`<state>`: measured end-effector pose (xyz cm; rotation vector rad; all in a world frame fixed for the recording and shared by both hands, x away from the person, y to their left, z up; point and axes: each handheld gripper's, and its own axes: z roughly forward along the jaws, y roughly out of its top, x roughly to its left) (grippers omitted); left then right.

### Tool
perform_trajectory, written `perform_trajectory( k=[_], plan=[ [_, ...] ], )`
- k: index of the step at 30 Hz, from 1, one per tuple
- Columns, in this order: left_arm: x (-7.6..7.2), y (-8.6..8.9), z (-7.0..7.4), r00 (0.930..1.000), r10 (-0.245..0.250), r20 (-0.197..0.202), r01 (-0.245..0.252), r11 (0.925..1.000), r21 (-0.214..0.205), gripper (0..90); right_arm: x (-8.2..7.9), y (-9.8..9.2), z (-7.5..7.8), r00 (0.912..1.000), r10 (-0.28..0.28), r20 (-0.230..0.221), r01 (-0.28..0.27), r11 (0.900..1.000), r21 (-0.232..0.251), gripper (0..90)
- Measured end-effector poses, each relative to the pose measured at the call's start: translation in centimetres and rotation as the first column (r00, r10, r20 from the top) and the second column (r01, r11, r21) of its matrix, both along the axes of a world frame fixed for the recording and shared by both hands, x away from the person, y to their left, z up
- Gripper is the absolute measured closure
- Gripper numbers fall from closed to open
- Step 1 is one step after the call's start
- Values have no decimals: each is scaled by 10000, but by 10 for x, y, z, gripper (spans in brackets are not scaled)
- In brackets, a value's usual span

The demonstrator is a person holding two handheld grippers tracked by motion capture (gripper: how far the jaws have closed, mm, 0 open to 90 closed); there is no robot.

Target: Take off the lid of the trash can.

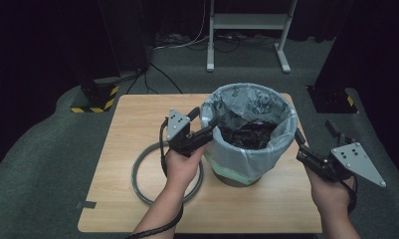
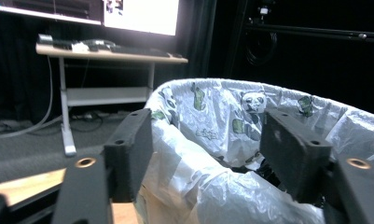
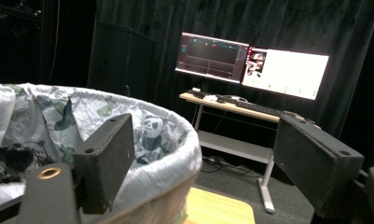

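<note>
Claws point(image 1: 205, 121) point(image 1: 297, 138) released astride bin liner rim point(image 1: 286, 130), left and right; bare table point(image 1: 266, 209) nearer.

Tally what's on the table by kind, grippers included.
Bin with panda-print liner: 1
Grey ring lying flat on the table: 1
Grippers: 2, left gripper and right gripper, one at each side of the bin's rim
Total: 4

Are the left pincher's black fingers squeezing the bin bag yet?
Cannot tell. In the left gripper view the left gripper straddles the bag's rolled rim, but any gap at the pads is unclear.
</note>
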<state>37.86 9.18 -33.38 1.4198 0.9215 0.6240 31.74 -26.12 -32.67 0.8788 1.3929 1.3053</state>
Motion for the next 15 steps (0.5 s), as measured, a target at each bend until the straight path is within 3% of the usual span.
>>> perform_trajectory(
  k=[8, 15],
  plan=[
    [6, 1, -3, 9989, 137, -443, -152, 9993, -333, 483, 12, 10, 9, 9981, 216, -573, -211, 9997, 99, 245],
    [1, 2, -2, 9978, 656, -124, -659, 9975, -252, 657, 31, 11, 11, 9904, -76, -1382, 132, 9991, 398, 330]
  ],
)
